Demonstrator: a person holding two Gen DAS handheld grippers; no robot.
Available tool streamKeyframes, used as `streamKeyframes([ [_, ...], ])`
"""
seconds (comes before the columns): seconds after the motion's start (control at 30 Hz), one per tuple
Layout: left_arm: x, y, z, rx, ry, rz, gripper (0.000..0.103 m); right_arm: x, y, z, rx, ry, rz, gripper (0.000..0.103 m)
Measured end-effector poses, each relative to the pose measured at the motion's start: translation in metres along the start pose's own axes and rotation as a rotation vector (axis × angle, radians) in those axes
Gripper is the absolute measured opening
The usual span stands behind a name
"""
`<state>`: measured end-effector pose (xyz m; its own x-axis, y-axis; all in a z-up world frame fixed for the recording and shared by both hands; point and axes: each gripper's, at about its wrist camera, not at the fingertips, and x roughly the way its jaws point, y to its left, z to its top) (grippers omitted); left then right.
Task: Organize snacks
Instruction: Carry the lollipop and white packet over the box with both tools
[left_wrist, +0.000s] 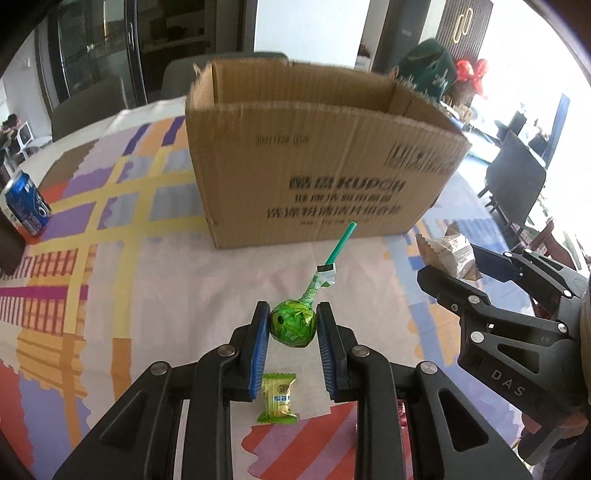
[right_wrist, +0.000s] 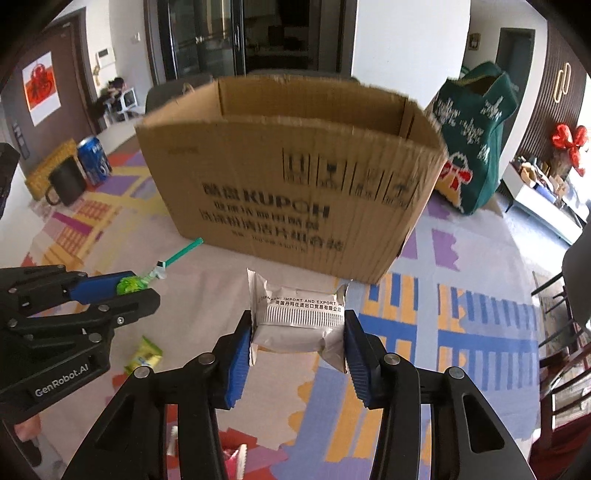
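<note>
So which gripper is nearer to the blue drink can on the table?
Left. The left gripper, holding the green lollipop, is nearer the can; the right gripper is farther.

Both grippers look the same: matte black linkage arms w/ round silver pivot screws and triangle cut-outs. Left gripper (left_wrist: 292, 326) has blue ribbed pads (left_wrist: 260, 354) on inner sides; white "GenRobot.AI" on its body. Right gripper (right_wrist: 297, 338) has the same blue pads (right_wrist: 236, 363); "DAS" in pale letters on its arm.
</note>
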<state>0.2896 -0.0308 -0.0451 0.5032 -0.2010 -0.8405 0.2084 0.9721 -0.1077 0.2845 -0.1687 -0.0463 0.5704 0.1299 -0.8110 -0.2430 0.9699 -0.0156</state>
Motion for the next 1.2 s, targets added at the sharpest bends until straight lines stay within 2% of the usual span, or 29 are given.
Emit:
streamKeyframes([
  [0.53,-0.061,-0.015,0.026,0.036,-0.163,-0.006,0.026,-0.059,0.0,0.022,0.032,-0.166,0.006,0.047],
  [1.0,-0.08,-0.013,0.07,0.043,-0.26,0.018,0.026,-0.081,-0.008,0.062,0.051,-0.271,0.0,0.047],
  [1.2,-0.079,-0.01,0.089,0.049,-0.275,0.031,0.026,-0.078,-0.009,0.078,0.049,-0.283,-0.002,0.047],
])
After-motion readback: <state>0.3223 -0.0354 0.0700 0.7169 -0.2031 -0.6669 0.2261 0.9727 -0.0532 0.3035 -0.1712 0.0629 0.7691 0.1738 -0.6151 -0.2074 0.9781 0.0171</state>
